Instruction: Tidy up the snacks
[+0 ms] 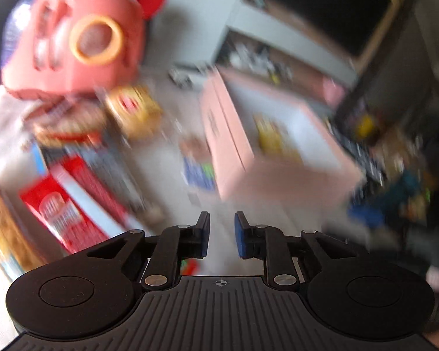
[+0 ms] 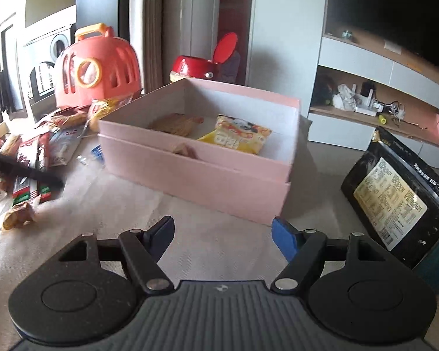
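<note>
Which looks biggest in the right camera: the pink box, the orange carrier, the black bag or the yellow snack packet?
1. pink box
2 and 3. orange carrier and black bag look alike; the bag sits nearer, so unsure.
4. yellow packet

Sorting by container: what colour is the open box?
Pink box, white inside; clearest in the right wrist view.

Left wrist view heavily blurred, looking steeply down past its own fingers, pink box [image 1: 278, 158] ahead and right, snack packets [image 1: 73, 204] close at left, right wrist view low and level, same pink box [image 2: 196, 175] near ahead, coral carrier [image 2: 96, 70] in both
</note>
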Demonstrator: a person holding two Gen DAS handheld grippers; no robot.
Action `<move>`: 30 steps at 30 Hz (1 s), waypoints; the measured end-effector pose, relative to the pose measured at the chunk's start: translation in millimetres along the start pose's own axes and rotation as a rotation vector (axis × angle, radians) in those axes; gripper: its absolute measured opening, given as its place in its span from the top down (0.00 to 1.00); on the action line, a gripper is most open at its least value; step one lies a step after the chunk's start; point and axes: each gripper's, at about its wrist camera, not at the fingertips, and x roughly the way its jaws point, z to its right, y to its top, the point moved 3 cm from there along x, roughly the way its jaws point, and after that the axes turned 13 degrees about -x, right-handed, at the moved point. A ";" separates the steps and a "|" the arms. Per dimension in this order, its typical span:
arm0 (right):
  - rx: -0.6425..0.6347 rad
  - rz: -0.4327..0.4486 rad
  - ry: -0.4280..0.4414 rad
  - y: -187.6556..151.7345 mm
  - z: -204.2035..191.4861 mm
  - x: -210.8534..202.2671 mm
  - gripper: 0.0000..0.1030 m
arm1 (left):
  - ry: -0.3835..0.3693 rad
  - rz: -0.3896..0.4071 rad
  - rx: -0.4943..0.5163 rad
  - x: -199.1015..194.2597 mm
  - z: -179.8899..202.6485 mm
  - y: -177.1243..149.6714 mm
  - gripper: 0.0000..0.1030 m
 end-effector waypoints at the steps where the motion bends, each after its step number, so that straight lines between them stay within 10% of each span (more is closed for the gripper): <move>1: -0.005 0.006 0.011 1.1 -3.1 -0.5 0.28 | 0.013 0.022 -0.025 3.2 -3.3 9.1 0.78; 12: 0.073 -0.011 -0.140 12.3 33.1 18.1 0.27 | 0.103 -0.020 0.029 76.6 -1.9 40.0 0.73; 22: 0.091 -0.054 -0.202 3.3 43.5 24.6 0.27 | 0.113 -0.049 0.166 49.1 5.1 7.4 0.82; 30: 0.025 0.003 0.016 17.5 1.0 2.3 0.27 | 0.036 -0.111 0.171 4.6 0.5 -37.2 0.84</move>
